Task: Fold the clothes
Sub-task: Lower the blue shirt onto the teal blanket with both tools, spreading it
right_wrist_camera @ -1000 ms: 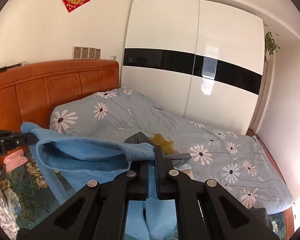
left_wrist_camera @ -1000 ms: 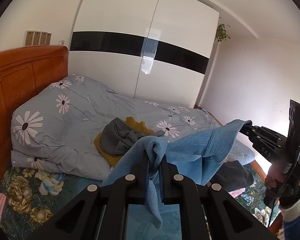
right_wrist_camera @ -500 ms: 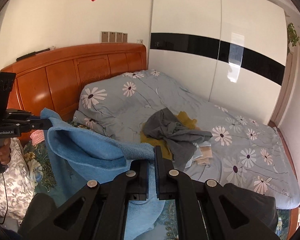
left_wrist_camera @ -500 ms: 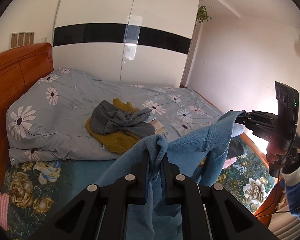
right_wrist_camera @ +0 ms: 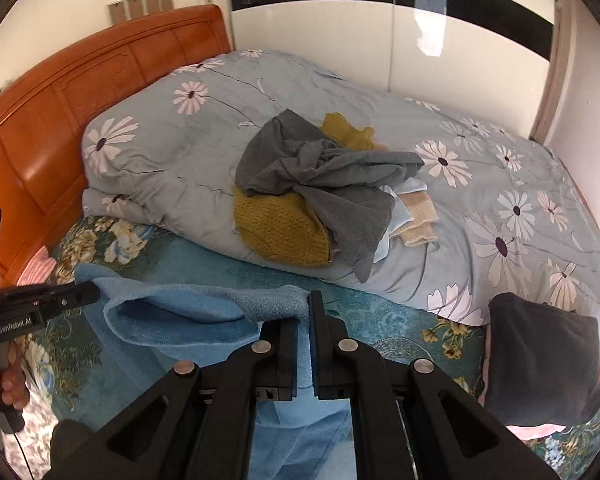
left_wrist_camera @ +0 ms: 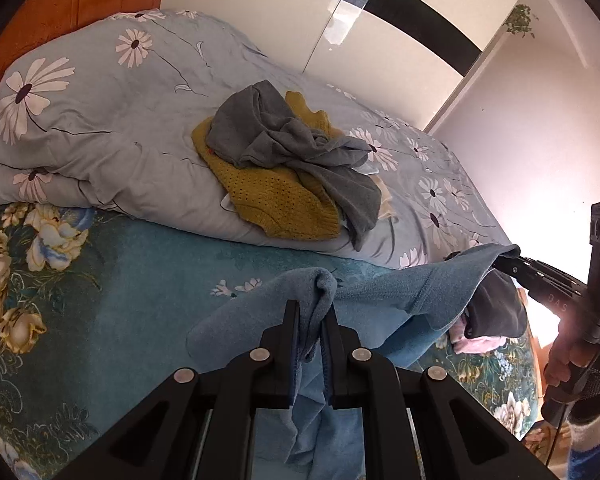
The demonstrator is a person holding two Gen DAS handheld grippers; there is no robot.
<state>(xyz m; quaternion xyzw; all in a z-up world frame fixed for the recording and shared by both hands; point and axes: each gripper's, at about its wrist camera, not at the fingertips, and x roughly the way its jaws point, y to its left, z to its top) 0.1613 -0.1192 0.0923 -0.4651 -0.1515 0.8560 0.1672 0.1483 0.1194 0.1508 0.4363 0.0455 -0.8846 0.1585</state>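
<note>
A: What are the fingers doing?
B: The left gripper [left_wrist_camera: 311, 312] and right gripper [right_wrist_camera: 305, 312] each pinch a corner of the blue garment [left_wrist_camera: 412, 292], jaws narrow.
A: And it sits where?
B: Strung between both, over the teal floral bedsheet [left_wrist_camera: 140, 280].

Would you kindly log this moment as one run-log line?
left claw: shut on blue garment | right claw: shut on blue garment | garment spread over teal bedsheet | unfolded pile waiting
</note>
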